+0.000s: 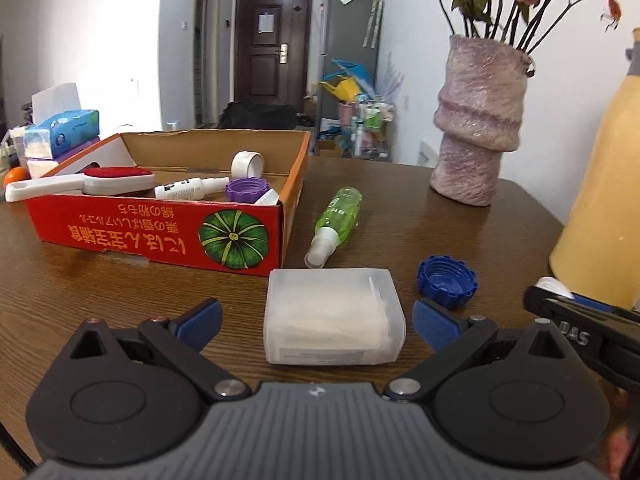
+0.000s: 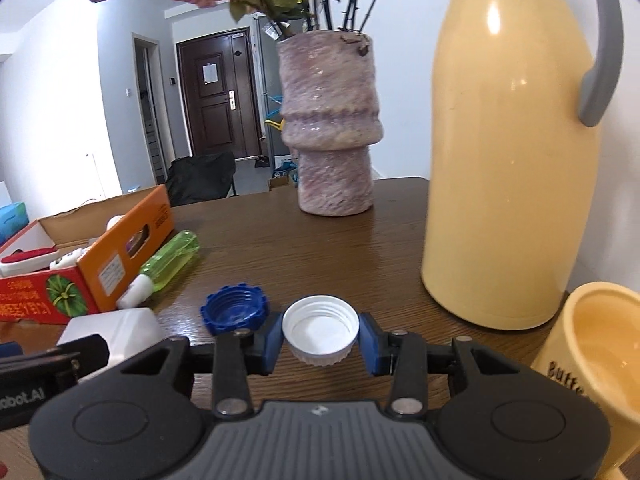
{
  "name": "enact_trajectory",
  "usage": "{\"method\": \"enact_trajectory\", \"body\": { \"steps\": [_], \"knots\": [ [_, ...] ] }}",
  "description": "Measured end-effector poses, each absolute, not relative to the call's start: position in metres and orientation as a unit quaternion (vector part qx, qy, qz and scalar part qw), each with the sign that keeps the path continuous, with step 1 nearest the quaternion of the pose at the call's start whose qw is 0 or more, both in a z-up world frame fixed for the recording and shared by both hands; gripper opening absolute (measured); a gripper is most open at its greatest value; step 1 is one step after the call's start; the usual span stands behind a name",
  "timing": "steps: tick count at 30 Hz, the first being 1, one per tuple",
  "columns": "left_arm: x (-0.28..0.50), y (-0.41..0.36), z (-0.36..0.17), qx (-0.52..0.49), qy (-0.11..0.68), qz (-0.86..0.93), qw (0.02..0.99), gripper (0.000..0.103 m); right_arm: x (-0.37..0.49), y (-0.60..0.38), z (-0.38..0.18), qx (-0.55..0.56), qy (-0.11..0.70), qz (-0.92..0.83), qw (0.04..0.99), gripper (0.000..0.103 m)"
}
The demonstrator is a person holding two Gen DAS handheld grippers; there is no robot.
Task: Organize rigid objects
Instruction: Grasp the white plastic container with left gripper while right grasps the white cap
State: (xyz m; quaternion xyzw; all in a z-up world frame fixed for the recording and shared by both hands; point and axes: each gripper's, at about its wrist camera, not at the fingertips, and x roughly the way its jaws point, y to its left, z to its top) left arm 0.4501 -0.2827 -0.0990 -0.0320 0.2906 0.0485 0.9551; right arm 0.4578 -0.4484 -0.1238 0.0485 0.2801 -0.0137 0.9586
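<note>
My left gripper [image 1: 318, 322] is open, its blue pads on either side of a frosted white plastic box [image 1: 334, 316] lying on the wooden table. My right gripper [image 2: 320, 338] is shut on a white bottle cap [image 2: 320, 334], held open side up just above the table. A blue cap [image 1: 447, 280] lies right of the box; it also shows in the right wrist view [image 2: 235, 309]. A green spray bottle [image 1: 336, 222] lies beside the red cardboard box [image 1: 160, 236], which holds a lint brush [image 1: 80, 184], a white spray bottle [image 1: 188, 189], a purple cap [image 1: 246, 189] and a tape roll [image 1: 247, 163].
A purple vase [image 2: 330, 128] with dried roses stands at the back of the table. A tall yellow thermos [image 2: 508, 152] and a yellow mug [image 2: 592, 364] stand at the right. Tissue packs [image 1: 60, 132] sit at far left.
</note>
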Motion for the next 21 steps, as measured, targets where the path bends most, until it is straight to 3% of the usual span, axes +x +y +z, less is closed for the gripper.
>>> {"method": "enact_trajectory", "body": {
  "steps": [21],
  "knots": [
    [0.495, -0.294, -0.120, -0.029, 0.337, 0.089, 0.937, 0.103, 0.467, -0.460, -0.137, 0.053, 0.304, -0.009, 0.951, 0.039]
  ]
}}
